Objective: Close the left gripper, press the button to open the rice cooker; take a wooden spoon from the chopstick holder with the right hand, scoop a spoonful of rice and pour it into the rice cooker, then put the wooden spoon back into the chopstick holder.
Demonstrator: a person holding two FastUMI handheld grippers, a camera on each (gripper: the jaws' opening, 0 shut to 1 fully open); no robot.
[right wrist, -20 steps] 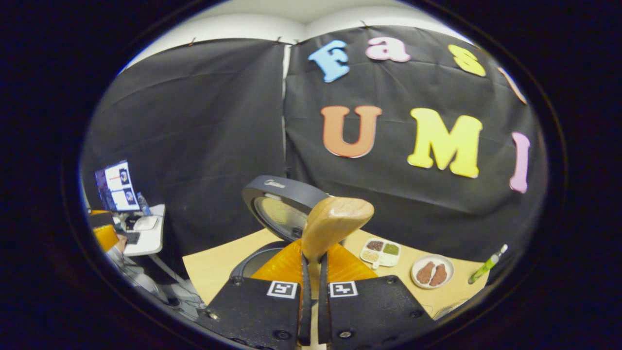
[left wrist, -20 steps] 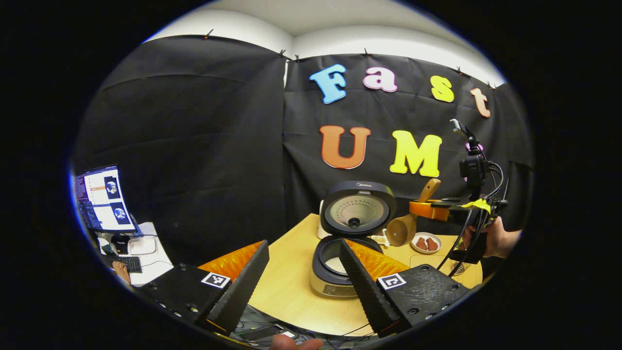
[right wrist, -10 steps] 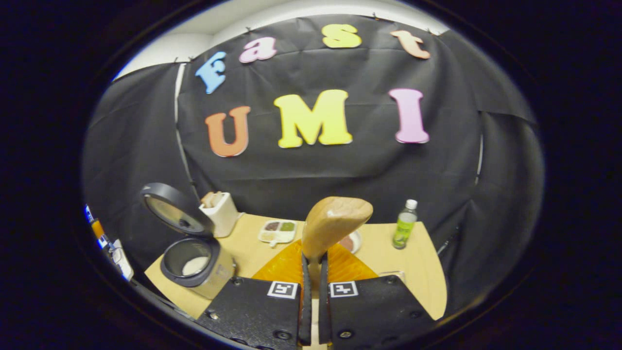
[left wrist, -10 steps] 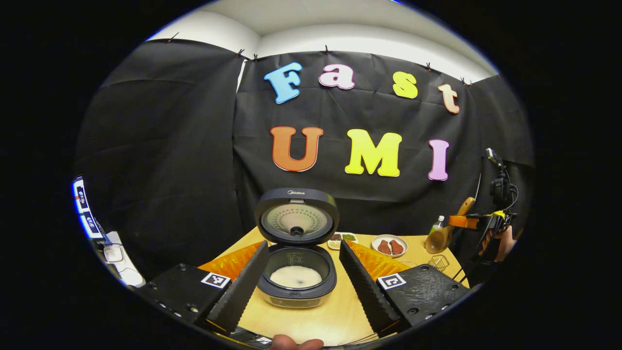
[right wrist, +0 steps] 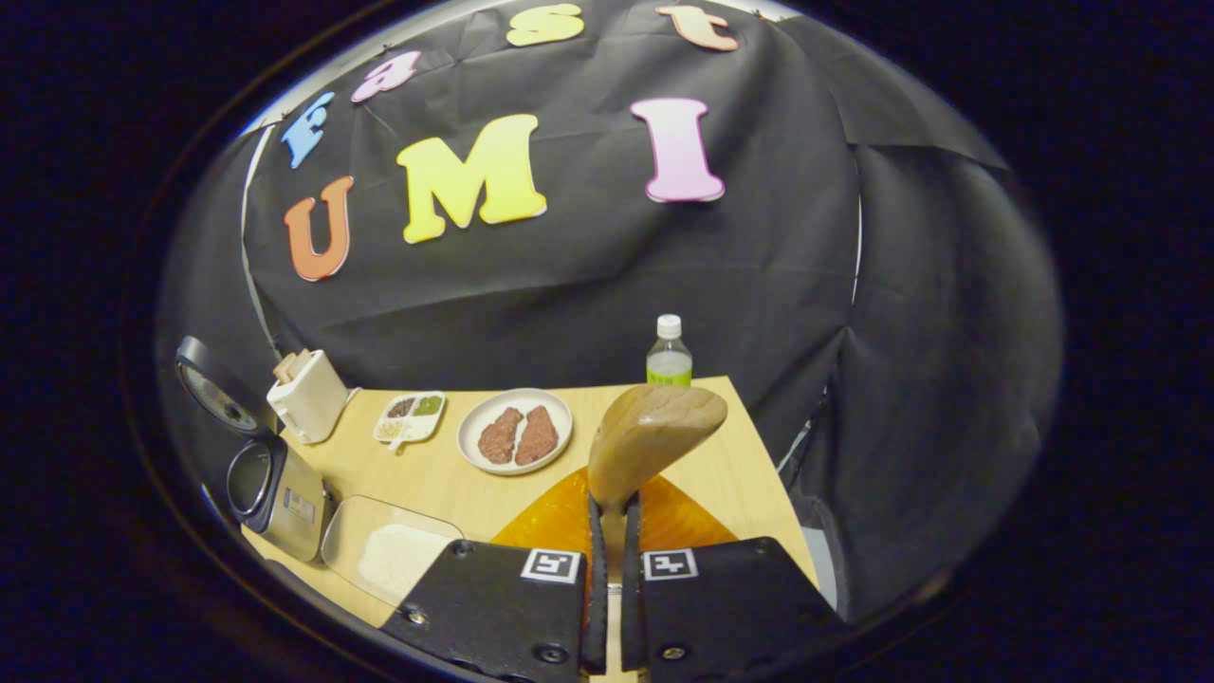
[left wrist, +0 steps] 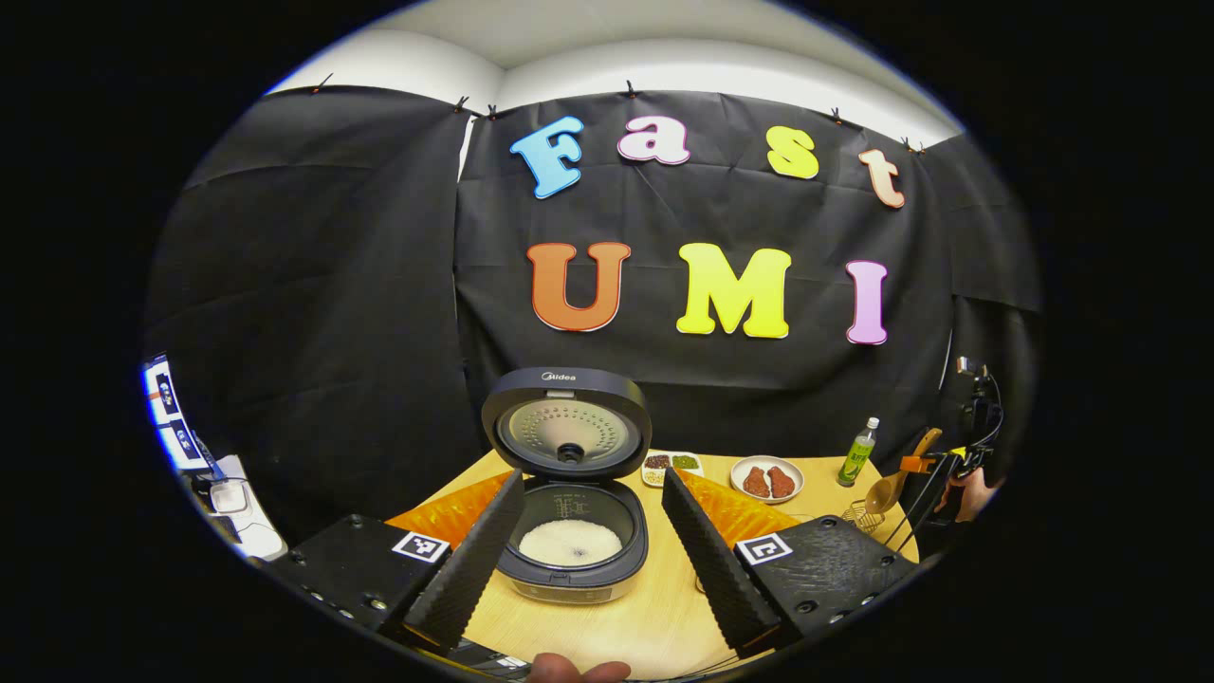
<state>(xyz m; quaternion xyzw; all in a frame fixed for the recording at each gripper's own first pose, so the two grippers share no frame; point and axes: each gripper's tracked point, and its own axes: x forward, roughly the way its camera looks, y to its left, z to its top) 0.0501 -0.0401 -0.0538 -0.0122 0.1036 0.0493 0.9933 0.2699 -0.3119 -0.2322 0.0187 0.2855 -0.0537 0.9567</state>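
Where the lid stands raised, we see the dark round rice cooker (left wrist: 573, 545), "Midea" on its lid, between the wide-parted fingers of the left gripper (left wrist: 590, 545), which holds nothing. Rightward, our right gripper (right wrist: 609, 541) clamps the light wooden spoon (right wrist: 652, 438), bowl pointing up and forward, above the pale wooden table (right wrist: 730, 479).
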